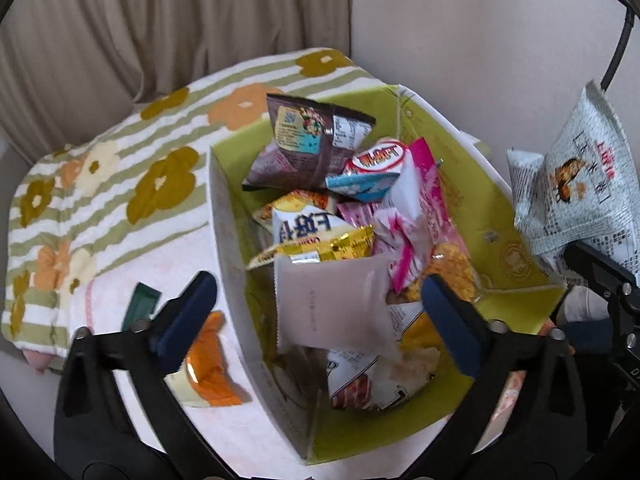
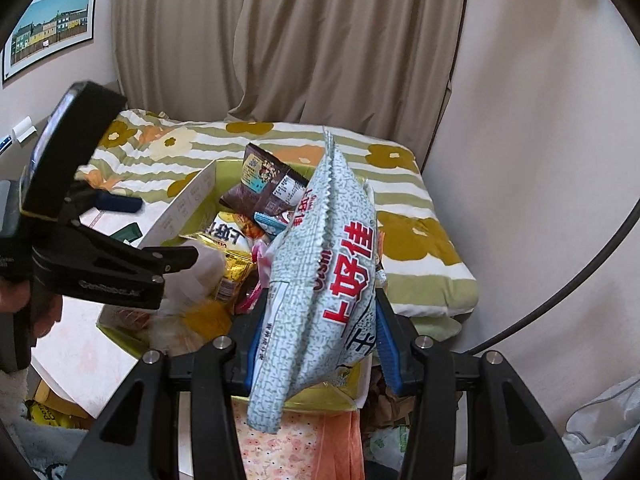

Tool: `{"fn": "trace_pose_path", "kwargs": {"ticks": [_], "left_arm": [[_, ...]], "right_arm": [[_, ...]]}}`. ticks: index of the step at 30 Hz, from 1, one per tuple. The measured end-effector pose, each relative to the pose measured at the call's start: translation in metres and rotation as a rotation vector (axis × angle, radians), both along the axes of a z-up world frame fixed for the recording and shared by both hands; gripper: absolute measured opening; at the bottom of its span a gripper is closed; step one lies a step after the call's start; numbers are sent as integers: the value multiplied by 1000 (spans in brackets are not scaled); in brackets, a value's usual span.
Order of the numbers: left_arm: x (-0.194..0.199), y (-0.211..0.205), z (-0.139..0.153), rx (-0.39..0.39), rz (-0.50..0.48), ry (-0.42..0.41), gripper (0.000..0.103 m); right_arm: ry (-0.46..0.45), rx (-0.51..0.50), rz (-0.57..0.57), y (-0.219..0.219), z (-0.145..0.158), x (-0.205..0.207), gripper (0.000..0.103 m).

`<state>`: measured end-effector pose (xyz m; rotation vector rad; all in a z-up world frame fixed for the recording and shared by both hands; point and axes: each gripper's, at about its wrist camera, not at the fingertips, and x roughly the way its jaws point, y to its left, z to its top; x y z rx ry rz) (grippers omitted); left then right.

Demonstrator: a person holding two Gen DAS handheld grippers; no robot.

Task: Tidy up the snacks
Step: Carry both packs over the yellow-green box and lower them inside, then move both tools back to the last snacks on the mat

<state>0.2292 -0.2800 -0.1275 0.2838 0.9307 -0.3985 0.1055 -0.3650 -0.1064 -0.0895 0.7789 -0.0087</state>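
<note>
A cardboard box with a green inside (image 1: 500,216) stands on the table and holds several snack packets. My left gripper (image 1: 320,292) hangs open above the box; a pale pink packet (image 1: 332,304) lies between its fingers, blurred, touching neither. My right gripper (image 2: 320,340) is shut on a light speckled snack bag with red characters (image 2: 332,272), held above the box's near right edge (image 2: 360,376). That bag also shows at the right of the left wrist view (image 1: 580,184). A brown packet (image 1: 316,140) stands at the back of the box.
An orange packet (image 1: 208,364) and a dark green packet (image 1: 140,308) lie on the tablecloth left of the box. A striped flowered cushion (image 1: 120,168) lies behind. Curtains (image 2: 320,40) and wall are beyond. Clutter (image 2: 52,412) lies on the floor.
</note>
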Motion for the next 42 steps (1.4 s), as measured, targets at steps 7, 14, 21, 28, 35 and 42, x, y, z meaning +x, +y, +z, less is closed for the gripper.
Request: {"fn": "trace_pose_path", "kwargs": {"ticks": [7, 14, 21, 28, 35, 42], "left_arm": [[-12, 30, 3, 9, 50, -14, 102], [-14, 64, 13, -33, 115, -22, 102], [-13, 89, 20, -52, 170, -43, 102], [-23, 124, 23, -51, 231, -50, 102], [-38, 167, 26, -59, 319, -54, 102], [-57, 207, 31, -50, 386, -75, 102]], "right_arm": [[32, 5, 19, -5, -7, 7, 43], [70, -17, 24, 1, -18, 18, 43], [143, -24, 21, 8, -30, 31, 66], [51, 17, 76, 15, -17, 18, 103], [31, 125, 94, 14, 10, 9, 103], [-68, 163, 151, 39, 40, 9, 103]]}}
